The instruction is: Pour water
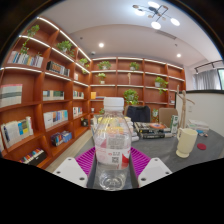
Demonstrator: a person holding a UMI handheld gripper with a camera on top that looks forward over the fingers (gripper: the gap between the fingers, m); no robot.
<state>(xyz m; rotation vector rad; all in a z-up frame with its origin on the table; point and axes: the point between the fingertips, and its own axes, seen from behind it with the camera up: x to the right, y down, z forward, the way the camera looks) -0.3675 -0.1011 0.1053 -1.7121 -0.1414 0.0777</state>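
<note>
A clear plastic water bottle [111, 145] with a pale label stands upright, held between the gripper's [111, 165] two fingers, whose pink pads press its sides. Off to one side, a cream-coloured cup [186, 142] stands upright on the grey table.

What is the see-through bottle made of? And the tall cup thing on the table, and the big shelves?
The bottle, held between the gripper fingers, looks like clear thin plastic: the room shows through it and its walls are ribbed. The cup seems matte, cream-coloured plastic or ceramic; I can't tell which. The shelves look like reddish-brown wood or wood veneer, smooth and slightly shiny.
</note>
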